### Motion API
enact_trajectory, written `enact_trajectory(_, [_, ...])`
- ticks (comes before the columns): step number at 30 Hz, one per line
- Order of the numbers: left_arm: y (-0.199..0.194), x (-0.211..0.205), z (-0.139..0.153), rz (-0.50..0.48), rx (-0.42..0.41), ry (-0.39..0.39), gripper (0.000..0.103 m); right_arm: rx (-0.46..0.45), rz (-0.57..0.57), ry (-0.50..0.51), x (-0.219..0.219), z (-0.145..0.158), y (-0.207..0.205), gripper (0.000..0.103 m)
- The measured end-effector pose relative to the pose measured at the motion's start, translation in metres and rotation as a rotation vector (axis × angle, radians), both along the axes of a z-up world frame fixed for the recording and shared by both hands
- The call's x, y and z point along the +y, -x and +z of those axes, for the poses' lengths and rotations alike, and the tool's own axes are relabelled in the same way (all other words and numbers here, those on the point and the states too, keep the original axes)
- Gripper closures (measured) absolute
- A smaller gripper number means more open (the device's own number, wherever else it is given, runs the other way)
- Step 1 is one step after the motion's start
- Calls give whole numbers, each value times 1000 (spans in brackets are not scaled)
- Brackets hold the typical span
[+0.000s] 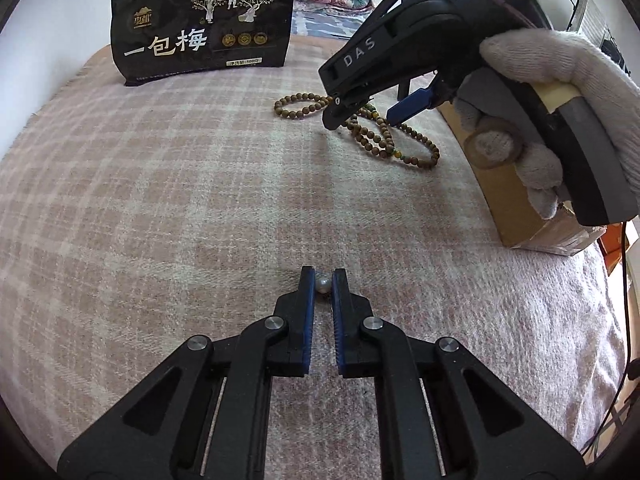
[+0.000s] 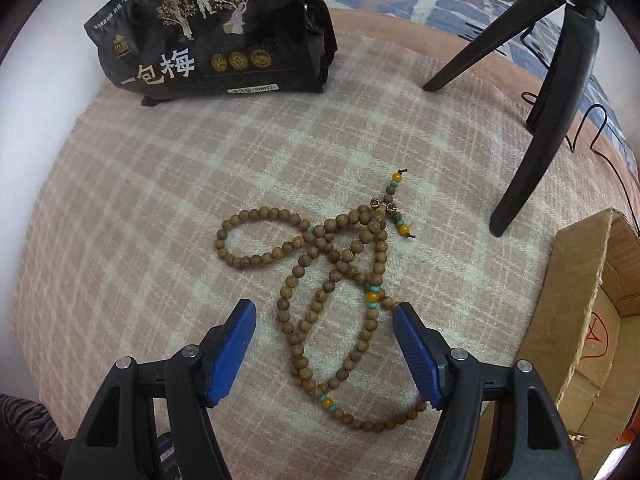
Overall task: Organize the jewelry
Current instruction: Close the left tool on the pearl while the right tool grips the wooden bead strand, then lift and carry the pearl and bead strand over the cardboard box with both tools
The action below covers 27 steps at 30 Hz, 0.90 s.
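Between the spread right claw (image 2: 324, 356) lies the bead necklace (image 2: 340, 280), strands running lengthwise ahead; left claw (image 1: 323, 280) pinches a pearl (image 1: 323, 285)

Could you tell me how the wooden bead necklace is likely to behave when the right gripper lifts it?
The bead necklace lies in loose crossed loops, so it will probably hang limp and drape. Its round beads may slip between the open right gripper's fingers. Overlapping strands could tangle.

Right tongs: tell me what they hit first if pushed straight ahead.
Most likely the wooden bead necklace, lying loosely coiled on the plaid blanket between the open right tongs. Depth is uncertain.
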State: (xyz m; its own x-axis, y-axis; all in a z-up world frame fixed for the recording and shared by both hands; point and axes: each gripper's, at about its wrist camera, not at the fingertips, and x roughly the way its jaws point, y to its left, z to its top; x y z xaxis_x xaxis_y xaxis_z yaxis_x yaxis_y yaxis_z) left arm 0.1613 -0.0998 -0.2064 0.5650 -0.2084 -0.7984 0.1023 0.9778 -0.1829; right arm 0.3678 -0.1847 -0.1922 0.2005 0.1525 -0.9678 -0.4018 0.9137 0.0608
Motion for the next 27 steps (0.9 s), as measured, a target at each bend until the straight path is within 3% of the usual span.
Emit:
enact_trajectory(4, [1, 1, -1, 0, 0, 7, 96, 5, 6, 46, 7, -10, -8, 30])
enact_trajectory(7, [-1, 1, -1, 2, 1, 12, 96, -15, 9, 76, 12, -13, -11, 38])
enact_trajectory(8, [-1, 1, -2, 3, 2, 14, 96, -25, 5, 84, 13, -13, -11, 47])
enact_trajectory(9, [0, 1, -1, 4, 1, 14, 96, -29, 4, 77, 14, -13, -11, 61])
enact_trajectory(11, [0, 2, -1, 7, 1, 17, 96, -34, -5, 72, 18, -14, -11, 68])
enact_trajectory(12, [1, 3, -1, 9, 1, 17, 96, -36, -3, 65, 18, -15, -11, 78])
enact_trajectory(17, [1, 7, 0, 16, 9, 24, 96, -62, 4, 61, 19, -12, 2, 93])
enact_trajectory(27, [5, 19, 4, 46, 18, 35, 97, -109, -43, 0, 2, 15, 26, 94])
